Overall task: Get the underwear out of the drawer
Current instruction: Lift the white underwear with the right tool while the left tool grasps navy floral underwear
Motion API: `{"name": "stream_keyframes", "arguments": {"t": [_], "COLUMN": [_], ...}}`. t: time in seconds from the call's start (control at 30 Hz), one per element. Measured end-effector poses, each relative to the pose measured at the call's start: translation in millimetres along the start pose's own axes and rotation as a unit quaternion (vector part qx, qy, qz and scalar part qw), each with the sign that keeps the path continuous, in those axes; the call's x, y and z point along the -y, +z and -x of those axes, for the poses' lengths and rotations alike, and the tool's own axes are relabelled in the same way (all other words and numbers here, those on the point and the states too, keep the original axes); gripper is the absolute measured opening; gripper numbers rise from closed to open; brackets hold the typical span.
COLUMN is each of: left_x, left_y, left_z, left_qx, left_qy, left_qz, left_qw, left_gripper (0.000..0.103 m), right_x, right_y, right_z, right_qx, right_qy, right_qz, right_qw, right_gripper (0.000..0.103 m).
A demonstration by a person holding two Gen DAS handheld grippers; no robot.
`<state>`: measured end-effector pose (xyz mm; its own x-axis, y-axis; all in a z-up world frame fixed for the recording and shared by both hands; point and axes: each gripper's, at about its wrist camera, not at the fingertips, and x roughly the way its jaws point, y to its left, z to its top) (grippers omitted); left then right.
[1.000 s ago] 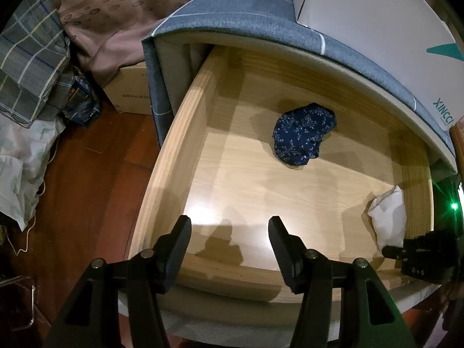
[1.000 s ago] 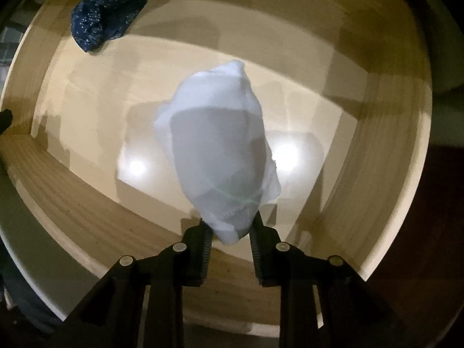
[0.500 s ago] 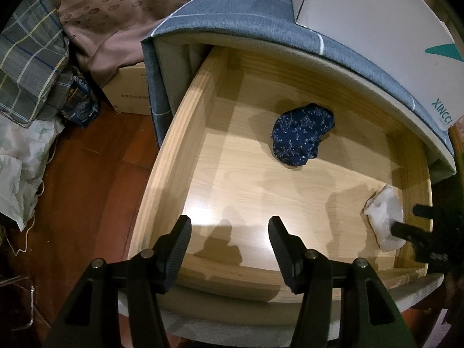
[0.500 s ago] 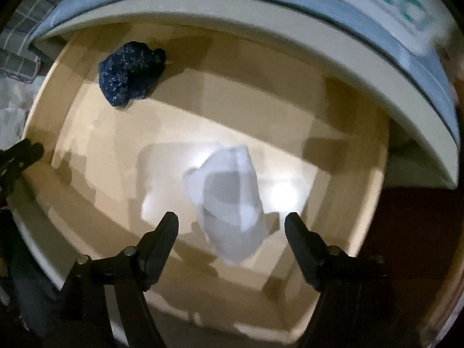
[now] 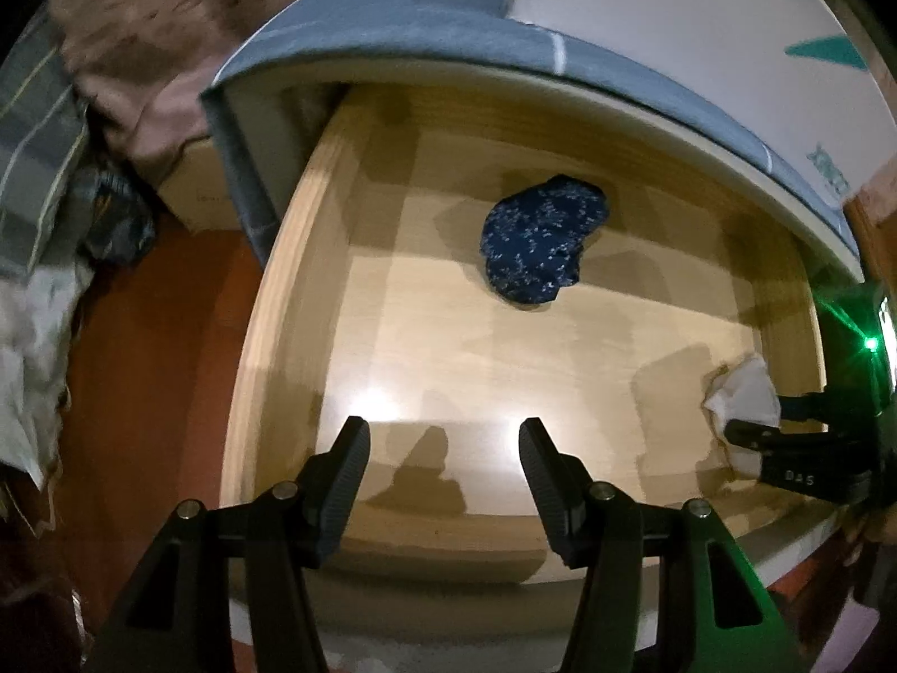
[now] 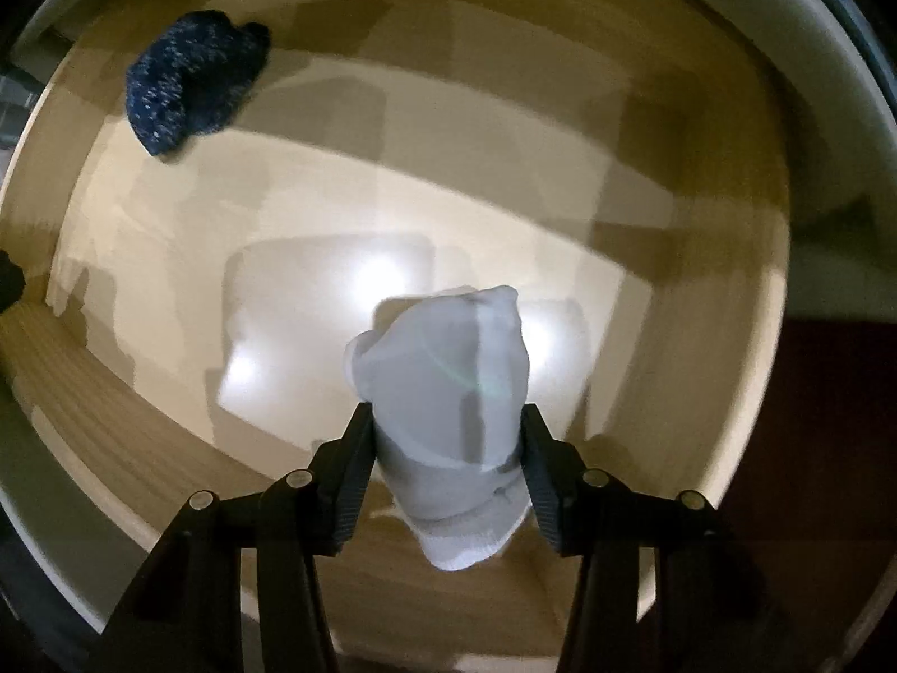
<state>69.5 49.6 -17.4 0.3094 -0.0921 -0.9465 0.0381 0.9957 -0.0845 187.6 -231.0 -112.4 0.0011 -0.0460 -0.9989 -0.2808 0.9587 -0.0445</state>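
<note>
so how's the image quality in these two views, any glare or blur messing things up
Left wrist view: motion blur smears the left edge, two glare spots on the drawer floor, a green flare at right, and the navy underwear stays readable. Right wrist view: softer overall, strong glare patches behind the white garment, heavy fisheye bending of the walls.

In the left wrist view the right tongs (image 5: 754,418) enter from the right edge with their body cut off, and they cover the lower part of the white underwear (image 5: 743,392) — whether the cloth rests on the drawer (image 5: 280,303) floor cannot be told. The white box (image 5: 701,39) on top is cropped by the frame, its green lettering too smeared to read, and the fabrics (image 5: 50,179) at the left blur into each other. In the right wrist view the left tongs (image 6: 8,283) show only as a dark sliver at the left edge — and the dark blue underwear (image 6: 190,84) is too blurred for its pattern to be made out.
</note>
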Motion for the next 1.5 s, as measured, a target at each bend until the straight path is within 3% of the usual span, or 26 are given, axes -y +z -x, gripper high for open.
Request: {"name": "stream_keyframes", "arguments": {"t": [0.2,0.37,0.43,0.6,0.73,0.97,1.33,1.4,1.43,1.5], "left_x": [19,27,33,48,54,68,87,86,85,83], "left_y": [18,39,46,66,78,90,100,102,104,106], "left_z": [4,-6,-8,-23,-32,-57,-86,-88,-91,-94], "left_qx": [0.035,0.023,0.026,0.020,0.015,-0.016,-0.031,-0.034,-0.043,-0.049], "left_qy": [0.039,0.006,0.004,-0.004,-0.012,-0.003,0.022,0.018,0.017,0.016], "left_qz": [-0.097,-0.129,-0.150,-0.196,-0.215,-0.253,-0.286,-0.284,-0.278,-0.269], "left_qw": [0.9939,0.9914,0.9884,0.9803,0.9765,0.9674,0.9575,0.9581,0.9595,0.9618], "left_gripper": [0.057,0.057,0.057,0.057,0.057,0.057,0.056,0.043,0.029,0.025], "right_x": [2,1,-8,-12,0,-1,-3,-3,-3,-3], "right_y": [0,-4,-38,-50,-48,-55,-61,-63,-64,-64], "right_z": [-11,-7,-1,-9,-7,7,-2,-3,-3,-3], "right_qx": [-0.007,0.000,0.004,0.005,0.008,0.012,0.015,0.015,0.015,0.015], "right_qy": [-0.002,-0.006,-0.005,-0.006,-0.005,-0.004,-0.001,-0.001,-0.001,-0.001], "right_qz": [-0.026,-0.032,-0.032,-0.029,-0.030,-0.032,-0.033,-0.032,-0.032,-0.033], "right_qw": [1.000,0.999,0.999,1.000,1.000,0.999,0.999,0.999,0.999,0.999], "right_gripper": [0.044,0.044,0.044,0.044,0.044,0.045,0.045,0.045,0.045,0.046]}}
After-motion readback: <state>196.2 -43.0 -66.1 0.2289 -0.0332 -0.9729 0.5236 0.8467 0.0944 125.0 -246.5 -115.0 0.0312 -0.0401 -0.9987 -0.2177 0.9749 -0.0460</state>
